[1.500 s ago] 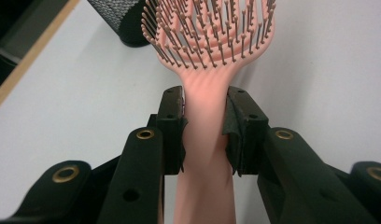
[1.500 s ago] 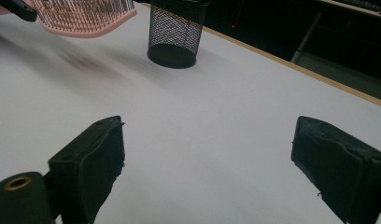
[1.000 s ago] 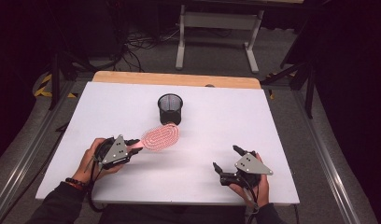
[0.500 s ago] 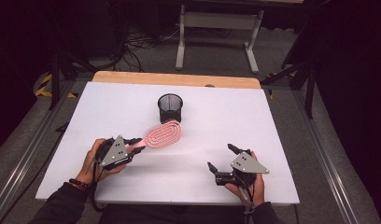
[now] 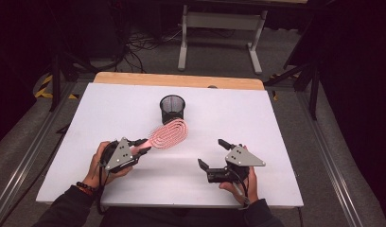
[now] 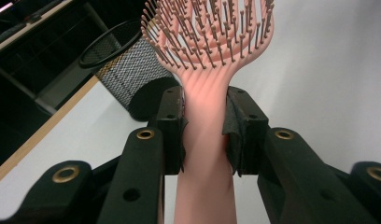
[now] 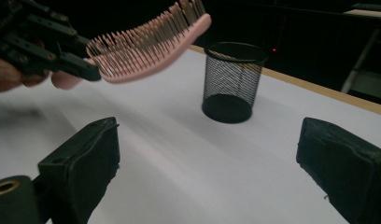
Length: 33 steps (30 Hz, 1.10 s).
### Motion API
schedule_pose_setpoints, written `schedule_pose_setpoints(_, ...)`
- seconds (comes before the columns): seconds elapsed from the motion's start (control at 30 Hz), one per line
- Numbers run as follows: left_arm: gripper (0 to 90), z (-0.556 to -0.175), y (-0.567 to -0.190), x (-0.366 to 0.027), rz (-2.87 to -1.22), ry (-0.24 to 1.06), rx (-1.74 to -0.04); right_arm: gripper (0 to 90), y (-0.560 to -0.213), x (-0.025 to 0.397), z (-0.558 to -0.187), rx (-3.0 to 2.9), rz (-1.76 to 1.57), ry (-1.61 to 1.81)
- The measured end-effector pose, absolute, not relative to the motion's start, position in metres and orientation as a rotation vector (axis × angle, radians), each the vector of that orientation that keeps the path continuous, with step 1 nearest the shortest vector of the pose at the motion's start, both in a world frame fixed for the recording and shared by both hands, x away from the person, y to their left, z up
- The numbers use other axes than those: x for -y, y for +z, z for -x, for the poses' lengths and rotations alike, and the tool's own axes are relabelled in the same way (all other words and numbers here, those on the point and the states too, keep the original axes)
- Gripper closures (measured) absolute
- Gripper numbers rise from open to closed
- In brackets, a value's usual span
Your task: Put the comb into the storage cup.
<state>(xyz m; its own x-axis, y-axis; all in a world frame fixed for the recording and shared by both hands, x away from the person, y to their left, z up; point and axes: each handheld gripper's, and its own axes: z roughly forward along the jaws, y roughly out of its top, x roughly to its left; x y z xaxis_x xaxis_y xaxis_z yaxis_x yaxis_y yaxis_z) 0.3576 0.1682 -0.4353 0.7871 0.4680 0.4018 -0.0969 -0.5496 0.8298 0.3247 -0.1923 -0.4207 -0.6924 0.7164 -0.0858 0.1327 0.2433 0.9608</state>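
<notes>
Gripping the pink hairbrush [image 6: 205, 70] by its handle, your left gripper [image 5: 140, 148] has its fingers [image 6: 171, 126] clamped tight on either side of the neck, just below the bristled head. From the left gripper view the bristles face the camera and the handle runs straight down between the two black pads. On the high view the brush [image 5: 168, 134] is held off the white table [image 5: 276, 123], its head angled up and away from you toward the black mesh cup [image 5: 172, 108], with the tip near the cup's base but not touching it. The right gripper view backs that up: the brush [image 7: 146, 46] floats in the air, bristles pointing down, its far end just short of the cup's [image 7: 231, 84] rim and a little to the side of it. The cup stands upright near the far edge of the table. Your right gripper [image 5: 214, 158] sits low over the near right part of the table, well apart from the brush, its fingers [image 7: 81, 158] spread wide with nothing between them. Both of your hands are at the near edge, sleeves just showing.
</notes>
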Motion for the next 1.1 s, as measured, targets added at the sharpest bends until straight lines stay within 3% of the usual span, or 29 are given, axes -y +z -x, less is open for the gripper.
schedule_pose_setpoints(0.83, 69.7, -0.337, -0.454, -0.114, -1.997, 0.765, -0.270, 8.7, -0.411, 0.148, -0.337, -2.062, -0.931, 1.717)
schedule_pose_setpoints(1.0, 69.7, -0.337, -0.459, -0.107, -2.016, 0.750, -0.270, 22.5, -0.415, 0.147, -0.339, -2.069, -0.987, 1.742)
schedule_pose_setpoints(1.1, 69.7, -0.338, -0.458, -0.107, -2.012, 0.750, -0.285, 36.5, -0.415, 0.148, -0.339, -2.031, -0.996, 1.766)
